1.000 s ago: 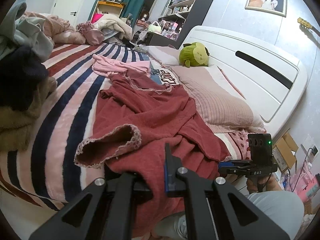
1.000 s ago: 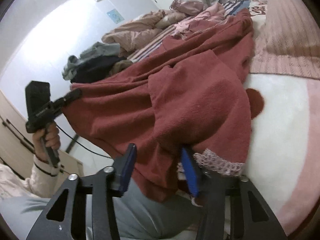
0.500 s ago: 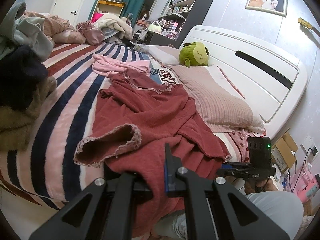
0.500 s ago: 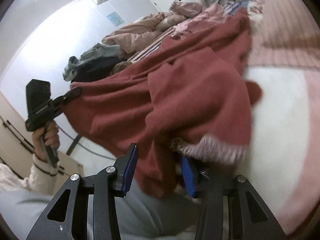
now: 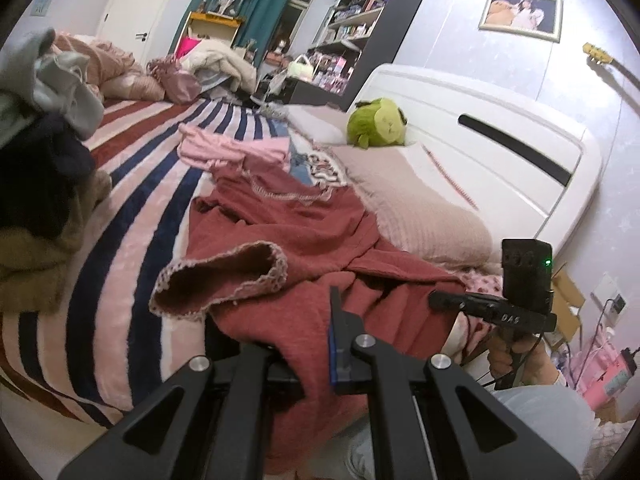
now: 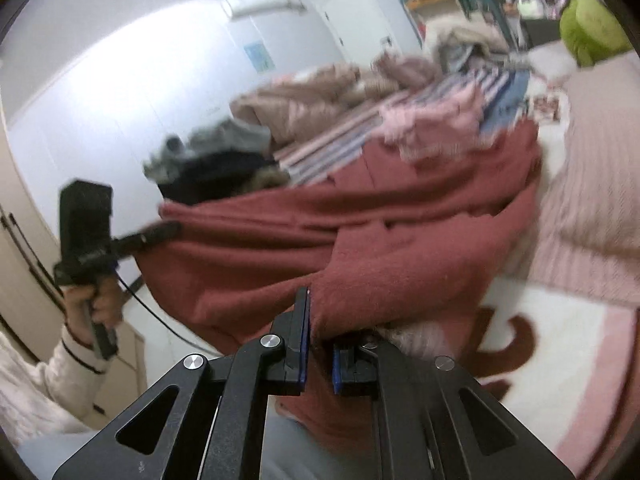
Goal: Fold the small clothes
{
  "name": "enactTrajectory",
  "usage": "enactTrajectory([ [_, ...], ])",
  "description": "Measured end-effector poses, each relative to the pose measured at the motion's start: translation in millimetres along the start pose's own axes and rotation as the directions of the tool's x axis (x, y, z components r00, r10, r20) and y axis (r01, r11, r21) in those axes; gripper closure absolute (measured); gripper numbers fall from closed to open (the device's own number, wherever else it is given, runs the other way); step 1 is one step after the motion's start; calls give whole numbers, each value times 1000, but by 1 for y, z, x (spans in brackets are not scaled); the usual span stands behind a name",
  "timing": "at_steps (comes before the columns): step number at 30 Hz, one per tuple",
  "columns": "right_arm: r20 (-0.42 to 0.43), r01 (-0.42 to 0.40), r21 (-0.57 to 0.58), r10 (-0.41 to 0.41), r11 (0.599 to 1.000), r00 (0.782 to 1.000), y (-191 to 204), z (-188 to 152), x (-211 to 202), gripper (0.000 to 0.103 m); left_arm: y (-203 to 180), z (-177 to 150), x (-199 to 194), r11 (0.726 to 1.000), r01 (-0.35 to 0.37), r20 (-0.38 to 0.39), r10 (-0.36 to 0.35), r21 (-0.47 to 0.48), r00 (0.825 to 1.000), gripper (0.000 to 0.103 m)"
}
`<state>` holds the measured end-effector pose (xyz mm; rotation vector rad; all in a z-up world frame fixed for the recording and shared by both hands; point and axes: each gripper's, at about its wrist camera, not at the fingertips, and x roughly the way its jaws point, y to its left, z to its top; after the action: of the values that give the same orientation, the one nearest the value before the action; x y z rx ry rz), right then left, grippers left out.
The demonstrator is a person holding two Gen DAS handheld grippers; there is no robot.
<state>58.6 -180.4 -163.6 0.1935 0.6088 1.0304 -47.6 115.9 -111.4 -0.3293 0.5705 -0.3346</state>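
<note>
A dark red garment [image 5: 304,240] with lace-trimmed cuffs lies spread on the striped bed, one sleeve folded open toward me. My left gripper [image 5: 326,320] is shut on the garment's near edge, and the cloth drapes over its left finger. In the right wrist view the same red garment [image 6: 400,240] hangs stretched between both tools. My right gripper [image 6: 316,320] has its jaws closing tight on the hem, pads pressing the cloth. The right gripper [image 5: 434,300] shows at the garment's right corner, the left gripper [image 6: 174,228] at its left corner.
A pink garment [image 5: 224,150] lies beyond the red one. A heap of grey, dark and tan clothes [image 5: 40,140] fills the bed's left side. A green plush [image 5: 378,122], a pillow [image 5: 420,208] and the white headboard [image 5: 500,120] stand to the right.
The right gripper's jaws went from apart to pressed together on the red cloth, and it rose, pulling the hem up. The left gripper kept its grip and place.
</note>
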Motion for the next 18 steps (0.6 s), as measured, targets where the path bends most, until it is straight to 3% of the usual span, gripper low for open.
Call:
enactTrajectory([
  [4, 40, 8, -8, -8, 1000, 999, 15, 7, -19, 100, -5, -1, -24, 1000, 16, 30, -17, 16, 999, 100],
  [12, 41, 16, -91, -13, 996, 999, 63, 20, -49, 100, -13, 1, -74, 996, 65, 46, -68, 58, 997, 100],
  [15, 32, 59, -71, -57, 996, 998, 58, 41, -45, 100, -6, 23, -62, 997, 53, 50, -56, 55, 997, 99],
  [18, -6, 130, -51, -130, 990, 991, 37, 74, -27, 100, 9, 55, -24, 999, 3, 39, -5, 55, 999, 99],
])
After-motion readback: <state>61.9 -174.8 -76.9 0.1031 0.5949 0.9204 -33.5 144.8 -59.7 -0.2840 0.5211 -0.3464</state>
